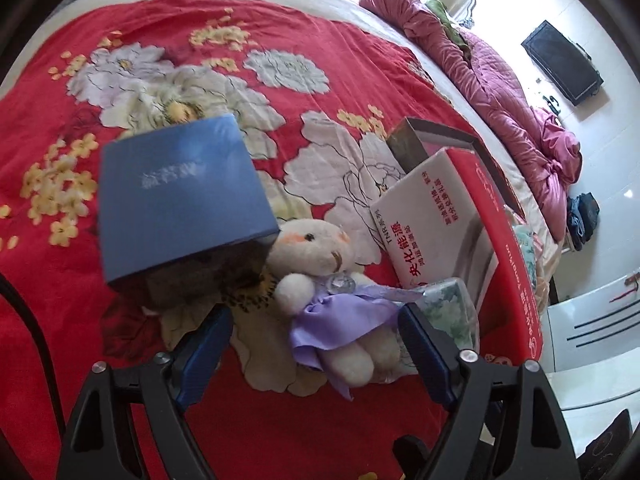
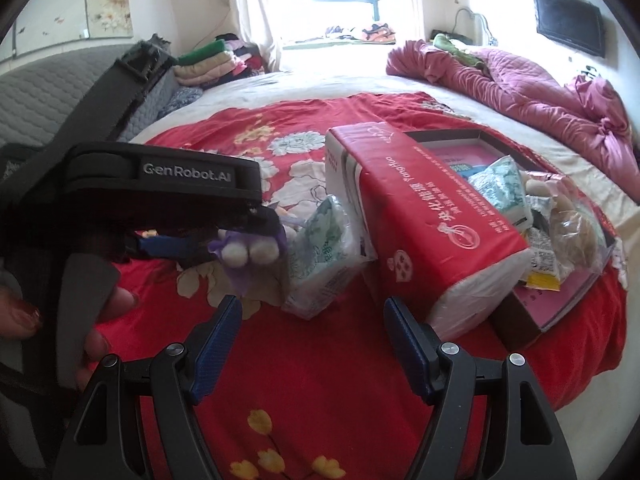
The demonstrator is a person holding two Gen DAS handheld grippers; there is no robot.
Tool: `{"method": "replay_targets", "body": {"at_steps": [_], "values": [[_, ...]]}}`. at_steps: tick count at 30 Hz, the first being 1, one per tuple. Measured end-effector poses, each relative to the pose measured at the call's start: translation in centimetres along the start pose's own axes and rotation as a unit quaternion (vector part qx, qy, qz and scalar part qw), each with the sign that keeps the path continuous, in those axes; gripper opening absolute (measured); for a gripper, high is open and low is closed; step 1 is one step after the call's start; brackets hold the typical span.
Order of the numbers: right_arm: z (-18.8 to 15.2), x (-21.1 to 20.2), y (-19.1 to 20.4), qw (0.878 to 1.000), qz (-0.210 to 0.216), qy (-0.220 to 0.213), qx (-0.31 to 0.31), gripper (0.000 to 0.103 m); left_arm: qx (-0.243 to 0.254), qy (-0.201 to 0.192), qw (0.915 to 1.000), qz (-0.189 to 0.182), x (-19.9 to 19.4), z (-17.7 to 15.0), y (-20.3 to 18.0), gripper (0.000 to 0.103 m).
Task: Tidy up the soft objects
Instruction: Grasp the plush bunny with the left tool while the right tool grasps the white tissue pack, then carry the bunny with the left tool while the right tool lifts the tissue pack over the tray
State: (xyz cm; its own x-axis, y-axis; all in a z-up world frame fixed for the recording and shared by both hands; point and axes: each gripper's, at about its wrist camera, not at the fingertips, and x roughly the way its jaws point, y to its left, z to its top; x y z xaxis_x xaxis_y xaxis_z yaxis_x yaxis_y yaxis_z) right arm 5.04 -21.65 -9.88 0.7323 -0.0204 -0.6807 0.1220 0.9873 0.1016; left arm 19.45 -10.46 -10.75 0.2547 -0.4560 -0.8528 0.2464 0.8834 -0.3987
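Left wrist view: I'm seeing the plush bunny (image 1: pixel 320 280) lying on the red bedspread (image 1: pixel 280 60), dead ahead between the left gripper (image 1: pixel 316 356) jaws, spread wide, empty. Long axis is running toward me. Right gripper (image 2: pixel 312 344), also apart, is sitting farther off.

The left gripper's housing (image 2: pixel 160 176) bears "GenRobot.AI" in pale letters. The red-and-white tissue pack (image 2: pixel 432 224) carries "央化能源" on its red side — plus "TNR系列" on the white face. The blue box (image 1: pixel 180 192) shows silver characters (blurred, unreadable).
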Motion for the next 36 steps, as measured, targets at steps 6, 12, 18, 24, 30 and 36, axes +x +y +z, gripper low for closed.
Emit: {"method": "replay_targets", "body": {"at_steps": [6, 12, 18, 24, 30, 36], "values": [[0.6, 1.2, 0.1, 1.0, -0.005, -0.008, 0.022, 0.075, 0.022, 0.005, 0.9997, 0.006, 1.1, 0.0, -0.9, 0.065], [0.9, 2.4, 0.3, 1.0, -0.004, -0.007, 0.027, 0.075, 0.03, 0.012, 0.9995, -0.006, 1.3, 0.2, -1.1, 0.054], [1.1, 2.8, 0.3, 0.999, -0.001, -0.012, 0.034, 0.075, 0.019, 0.022, 0.9992, -0.027, 1.3, 0.5, -0.3, 0.049], [1.5, 3.4, 0.5, 0.999, -0.017, -0.008, 0.048, 0.066, 0.018, 0.021, 0.999, -0.035, 1.1, 0.4, 0.0, 0.047], [2.2, 4.4, 0.0, 0.994, -0.057, 0.007, 0.091, 0.047, 0.02, 0.019, 0.9986, -0.044, 0.9, 0.3, 0.2, 0.047], [2.7, 4.6, -0.4, 0.995, -0.046, 0.012, 0.087, 0.02, 0.02, 0.019, 0.9983, -0.052, 1.0, -0.1, 0.7, 0.046]]}}
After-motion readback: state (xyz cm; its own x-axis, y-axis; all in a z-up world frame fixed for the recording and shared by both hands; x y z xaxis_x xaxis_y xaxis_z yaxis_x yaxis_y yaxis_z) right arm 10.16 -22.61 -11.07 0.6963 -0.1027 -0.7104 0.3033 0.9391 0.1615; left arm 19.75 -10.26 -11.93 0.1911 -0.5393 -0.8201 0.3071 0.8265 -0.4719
